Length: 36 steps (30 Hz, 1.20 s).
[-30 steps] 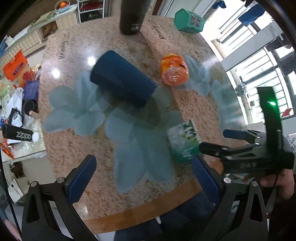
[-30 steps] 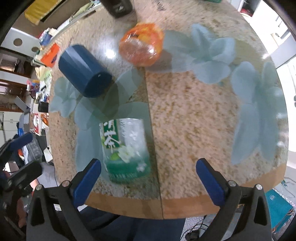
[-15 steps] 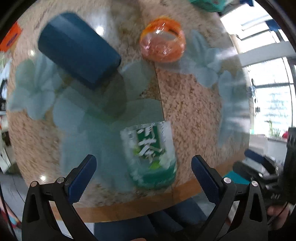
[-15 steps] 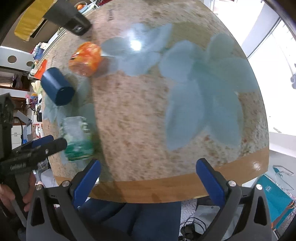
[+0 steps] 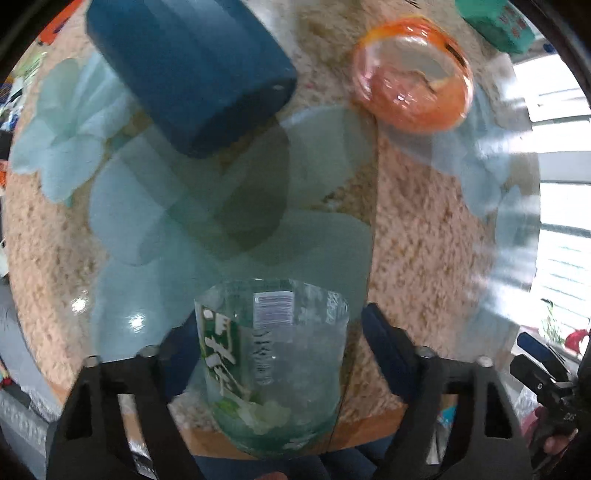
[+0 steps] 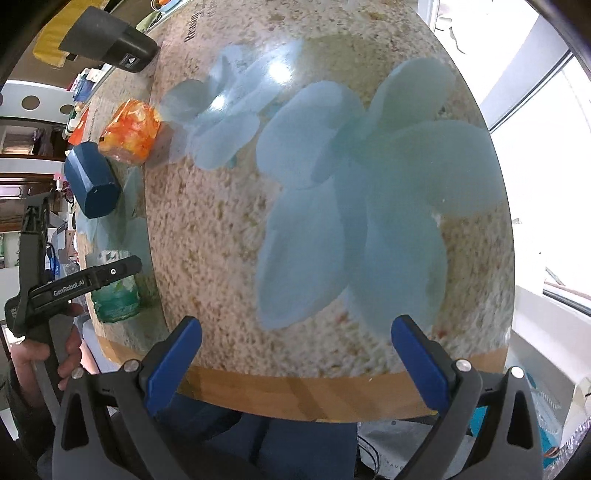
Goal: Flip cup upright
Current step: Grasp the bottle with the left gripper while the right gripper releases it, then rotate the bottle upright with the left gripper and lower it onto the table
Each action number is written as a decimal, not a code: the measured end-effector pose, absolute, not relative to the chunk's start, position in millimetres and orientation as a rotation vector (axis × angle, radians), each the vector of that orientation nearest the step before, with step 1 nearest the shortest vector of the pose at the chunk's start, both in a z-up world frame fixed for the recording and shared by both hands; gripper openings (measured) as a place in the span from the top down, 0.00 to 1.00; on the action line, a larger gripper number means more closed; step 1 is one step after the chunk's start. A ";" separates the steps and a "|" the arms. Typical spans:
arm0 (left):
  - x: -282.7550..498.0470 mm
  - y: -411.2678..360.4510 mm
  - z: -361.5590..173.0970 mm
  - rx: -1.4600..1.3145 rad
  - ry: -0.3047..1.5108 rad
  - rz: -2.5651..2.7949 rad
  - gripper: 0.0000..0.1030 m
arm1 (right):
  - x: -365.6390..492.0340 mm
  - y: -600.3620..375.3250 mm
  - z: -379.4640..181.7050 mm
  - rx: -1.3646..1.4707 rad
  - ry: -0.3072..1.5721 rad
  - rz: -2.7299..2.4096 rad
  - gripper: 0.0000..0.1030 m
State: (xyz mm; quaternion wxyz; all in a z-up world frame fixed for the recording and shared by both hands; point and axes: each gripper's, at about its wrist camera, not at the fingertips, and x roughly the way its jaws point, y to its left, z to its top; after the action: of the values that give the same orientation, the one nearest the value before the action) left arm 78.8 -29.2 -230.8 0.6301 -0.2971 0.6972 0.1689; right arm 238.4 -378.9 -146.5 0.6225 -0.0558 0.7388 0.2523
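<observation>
A clear plastic cup with a green label (image 5: 273, 362) stands mouth-down near the table's front edge. My left gripper (image 5: 280, 350) is open, one finger on each side of the cup, with a small gap on the right side. In the right wrist view the cup (image 6: 116, 291) sits at the far left with the left gripper (image 6: 96, 278) around it. My right gripper (image 6: 291, 358) is open and empty over the table's front edge, well to the right of the cup.
A dark blue cup (image 5: 192, 70) lies on its side behind the clear cup. An orange cup (image 5: 413, 74) lies further right. A black cylinder (image 6: 110, 44) and a teal box (image 5: 495, 22) stand at the back. The round table (image 6: 332, 391) has a wooden rim.
My left gripper has moved in over the clear cup, and its fingers now straddle it. My right gripper has swung away to the right.
</observation>
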 end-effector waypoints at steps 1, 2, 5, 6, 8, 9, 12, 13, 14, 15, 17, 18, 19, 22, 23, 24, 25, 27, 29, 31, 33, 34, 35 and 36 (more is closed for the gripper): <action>79.8 -29.2 -230.9 -0.679 1.605 0.395 0.33 | 240.4 -378.2 -147.6 -0.125 1.701 0.584 0.00; 80.5 -29.7 -231.4 -0.685 1.609 0.393 0.36 | 242.4 -378.3 -148.6 -0.122 1.703 0.589 0.00; 80.4 -28.6 -232.1 -0.694 1.617 0.397 0.36 | 245.3 -377.7 -149.2 -0.119 1.704 0.600 0.00; 79.1 -28.0 -232.0 -0.696 1.615 0.396 0.36 | 247.0 -376.1 -149.0 -0.116 1.703 0.603 0.00; 76.2 -29.1 -232.6 -0.700 1.609 0.397 0.37 | 249.5 -369.6 -149.1 -0.108 1.698 0.605 0.00; 73.2 -29.9 -232.0 -0.703 1.605 0.395 0.37 | 249.9 -368.6 -148.3 -0.105 1.696 0.607 0.00; 68.7 -27.6 -227.4 -0.698 1.585 0.394 0.38 | 249.0 -364.4 -146.2 -0.105 1.687 0.617 0.00; 63.5 -29.8 -221.0 -0.697 1.579 0.391 0.38 | 247.9 -361.9 -145.6 -0.106 1.685 0.620 0.00; 63.0 -30.8 -216.5 -0.697 1.573 0.387 0.38 | 246.6 -359.9 -145.5 -0.107 1.684 0.623 0.00; 64.2 -32.8 -211.6 -0.695 1.563 0.381 0.38 | 245.3 -358.0 -145.7 -0.106 1.682 0.623 0.00; 65.8 -34.5 -200.4 -0.692 1.538 0.364 0.38 | 242.1 -355.5 -145.0 -0.104 1.678 0.620 0.00; 65.4 -35.8 -193.8 -0.690 1.518 0.352 0.38 | 240.2 -354.5 -144.6 -0.101 1.674 0.619 0.00; 64.0 -34.3 -186.1 -0.685 1.500 0.342 0.38 | 238.2 -354.5 -144.3 -0.099 1.673 0.617 0.00; 64.8 -39.5 -164.8 -0.653 1.423 0.310 0.38 | 233.8 -352.5 -143.9 -0.095 1.664 0.614 0.00; 64.0 -40.3 -155.9 -0.627 1.393 0.303 0.38 | 232.4 -352.1 -143.5 -0.094 1.661 0.613 0.00; 60.6 -40.6 -147.9 -0.596 1.361 0.294 0.38 | 231.5 -353.0 -142.8 -0.094 1.658 0.613 0.00; 61.1 -44.3 -140.3 -0.561 1.326 0.286 0.38 | 230.4 -352.8 -142.2 -0.095 1.655 0.612 0.00; 62.0 -45.5 -129.4 -0.522 1.259 0.272 0.38 | 227.3 -352.7 -140.8 -0.098 1.647 0.610 0.00; 61.6 -51.2 -121.1 -0.485 1.190 0.263 0.38 | 224.7 -352.9 -139.8 -0.102 1.635 0.608 0.00; 63.0 -50.8 -120.2 -0.456 1.124 0.257 0.38 | 222.7 -354.8 -138.6 -0.106 1.624 0.604 0.00; 70.8 -61.8 -120.8 -0.423 1.058 0.250 0.38 | 220.6 -356.6 -138.0 -0.110 1.613 0.600 0.00; 68.9 -65.9 -122.3 -0.404 1.019 0.239 0.38 | 219.7 -357.9 -137.8 -0.113 1.605 0.599 0.00; 73.4 -72.1 -126.1 -0.384 0.994 0.236 0.38 | 218.8 -359.5 -137.9 -0.117 1.598 0.597 0.00; 74.3 -78.7 -130.4 -0.355 0.962 0.233 0.38 | 218.3 -361.3 -138.6 -0.120 1.590 0.594 0.00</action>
State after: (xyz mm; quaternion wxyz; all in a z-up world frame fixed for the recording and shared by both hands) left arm 74.3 -78.7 -130.4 0.8649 -0.1693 0.4592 0.1112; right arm 218.3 -361.3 -138.6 0.6592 -0.0531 0.7027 0.2624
